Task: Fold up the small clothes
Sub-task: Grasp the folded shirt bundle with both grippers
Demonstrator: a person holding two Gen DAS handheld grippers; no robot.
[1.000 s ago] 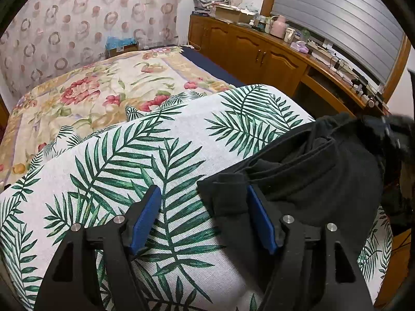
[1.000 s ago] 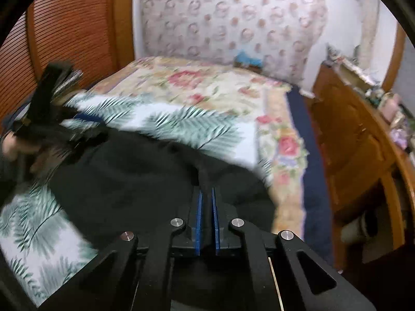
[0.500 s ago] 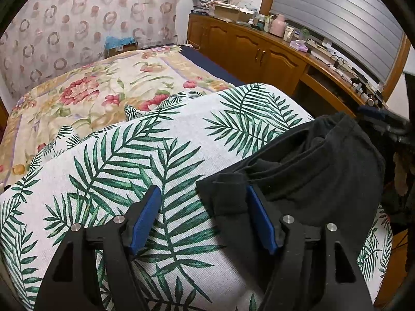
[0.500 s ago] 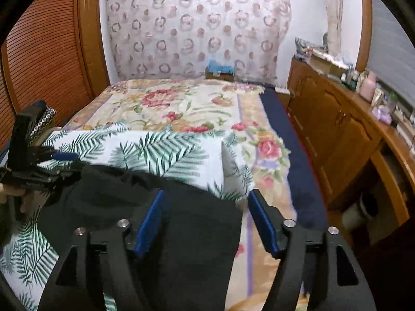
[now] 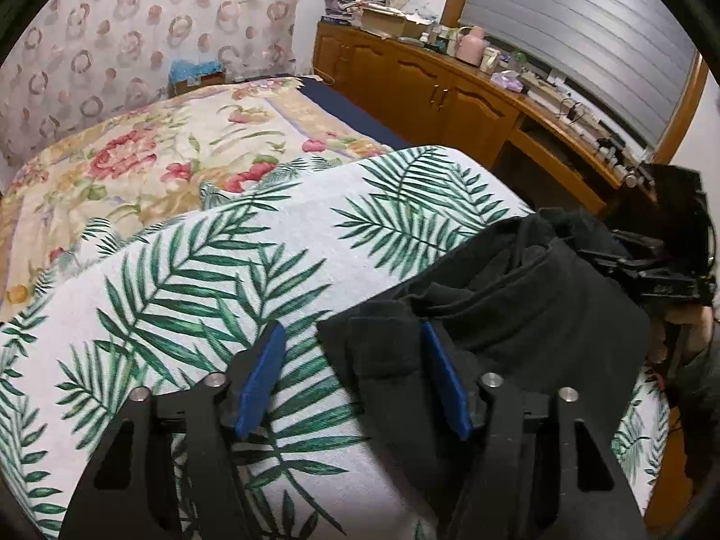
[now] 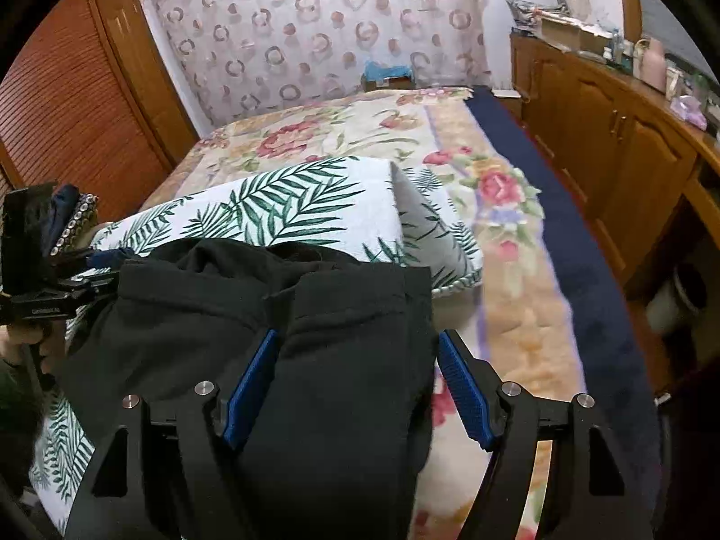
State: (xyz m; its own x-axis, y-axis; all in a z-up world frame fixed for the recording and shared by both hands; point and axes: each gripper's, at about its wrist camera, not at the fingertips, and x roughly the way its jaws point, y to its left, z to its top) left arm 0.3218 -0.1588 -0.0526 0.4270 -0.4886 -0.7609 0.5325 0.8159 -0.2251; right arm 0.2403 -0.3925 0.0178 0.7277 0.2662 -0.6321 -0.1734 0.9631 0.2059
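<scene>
A small black garment (image 5: 517, 315) lies folded over on a white cloth with green palm leaves (image 5: 225, 279). My left gripper (image 5: 355, 375) is open, and the garment's near left corner lies between its blue pads (image 5: 258, 378). In the right wrist view the garment (image 6: 270, 324) hangs over the cloth's right edge. My right gripper (image 6: 357, 382) is open, with the garment's right edge between its blue pads (image 6: 463, 391). The right gripper also shows at the far right of the left wrist view (image 5: 652, 279), and the left gripper at the far left of the right wrist view (image 6: 40, 288).
The palm-leaf cloth (image 6: 292, 207) lies on a bed with a floral cover (image 6: 360, 135). Wooden cabinets (image 5: 450, 90) with cluttered tops stand to the right. A slatted wooden door (image 6: 67, 112) is on the left. A patterned curtain (image 5: 135, 45) hangs behind the bed.
My right gripper was shut on the garment a second ago; it has opened and let go, and the garment now lies flatter. My left gripper has stayed open in place.
</scene>
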